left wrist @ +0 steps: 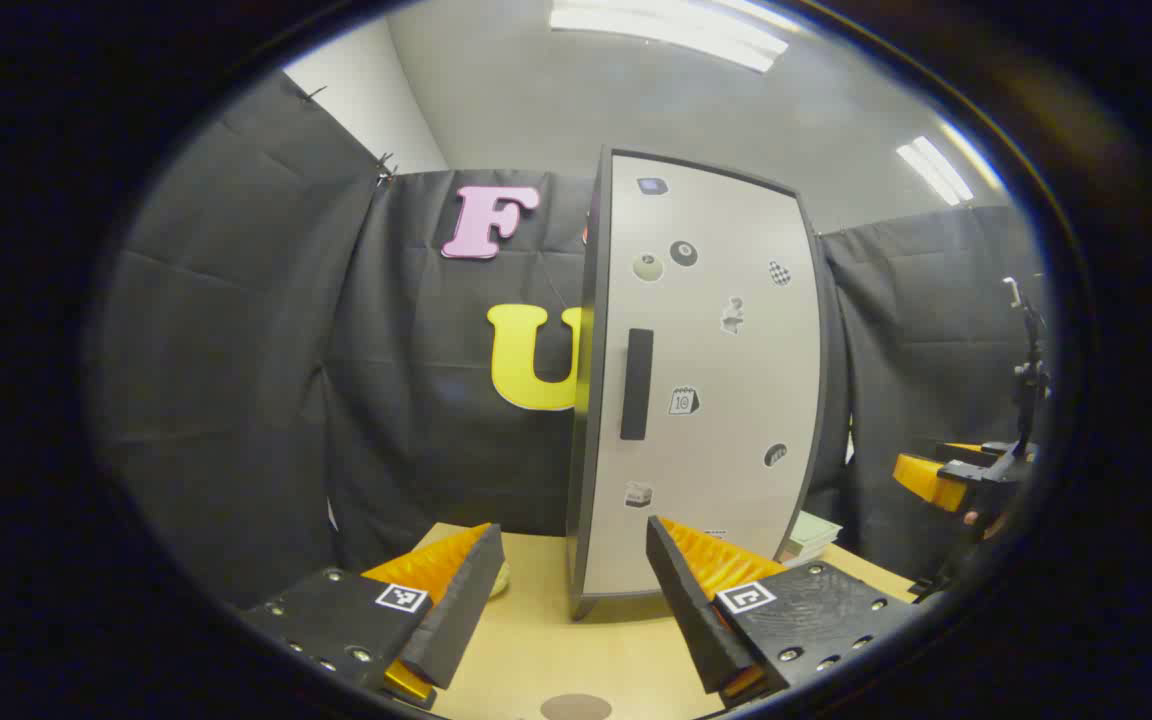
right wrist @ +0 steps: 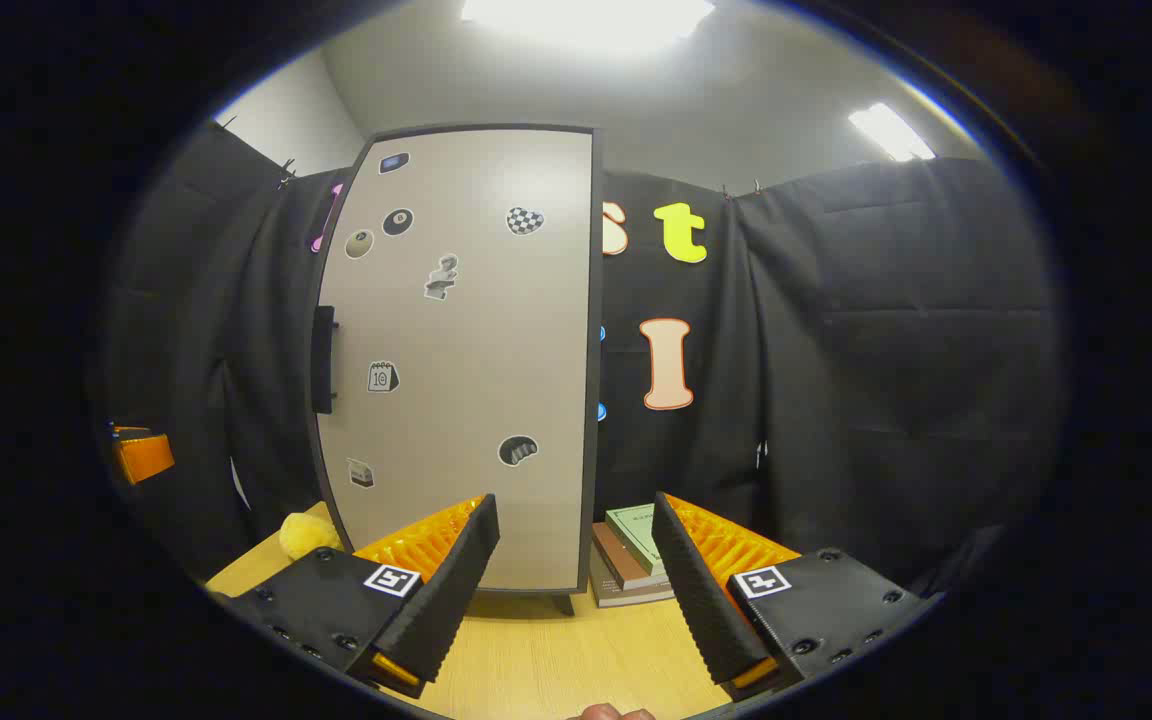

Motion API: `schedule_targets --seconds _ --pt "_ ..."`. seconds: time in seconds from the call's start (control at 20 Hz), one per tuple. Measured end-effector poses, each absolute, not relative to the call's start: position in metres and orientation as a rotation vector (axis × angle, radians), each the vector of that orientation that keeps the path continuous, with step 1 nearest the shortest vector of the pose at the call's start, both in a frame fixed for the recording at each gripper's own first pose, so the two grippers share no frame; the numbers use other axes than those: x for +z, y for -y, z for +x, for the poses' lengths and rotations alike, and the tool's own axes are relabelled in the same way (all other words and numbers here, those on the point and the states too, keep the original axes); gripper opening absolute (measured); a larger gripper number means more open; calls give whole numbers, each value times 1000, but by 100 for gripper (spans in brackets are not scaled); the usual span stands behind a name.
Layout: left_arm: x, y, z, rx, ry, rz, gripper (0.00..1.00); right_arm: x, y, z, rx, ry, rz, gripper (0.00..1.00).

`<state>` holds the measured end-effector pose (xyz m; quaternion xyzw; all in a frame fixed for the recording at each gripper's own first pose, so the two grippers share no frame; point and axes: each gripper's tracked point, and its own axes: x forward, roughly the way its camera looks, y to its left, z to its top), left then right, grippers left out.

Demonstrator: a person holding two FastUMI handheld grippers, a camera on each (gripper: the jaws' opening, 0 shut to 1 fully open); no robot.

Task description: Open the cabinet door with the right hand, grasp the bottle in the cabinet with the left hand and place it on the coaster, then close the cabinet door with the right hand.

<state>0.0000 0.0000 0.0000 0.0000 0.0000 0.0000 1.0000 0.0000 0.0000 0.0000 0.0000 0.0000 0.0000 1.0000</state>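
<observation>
Right gripper view is showing the right tool (right wrist: 573,575) gaping empty, the door's upright handle (right wrist: 323,360) lying ahead-left.

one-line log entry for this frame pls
stage: pre-open | cabinet door: shut | handle: untouched | left gripper: open, empty | right gripper: open, empty, facing door | coaster: bare

Left tongs (left wrist: 568,600) and right tongs (right wrist: 576,590) — both spread wide, empty.
</observation>
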Motion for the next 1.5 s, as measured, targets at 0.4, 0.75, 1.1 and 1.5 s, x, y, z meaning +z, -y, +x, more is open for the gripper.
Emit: schedule_targets --seconds 0.4,0.75,1.1,1.5 --pt "-5 3 -3 -19 -12 22 87 5 -1 -6 17 1 -4 98" --pt "-18 -1 -17 4 -33 38 87 5 -6 -9 38 -14 -11 98" --pt "-32 -9 -31 33 -64 40 87 13 -20 -7 67 -6 -23 98" --pt "-47 -38 -49 100 -85 18 87 63 -87 26 192 56 11 98"
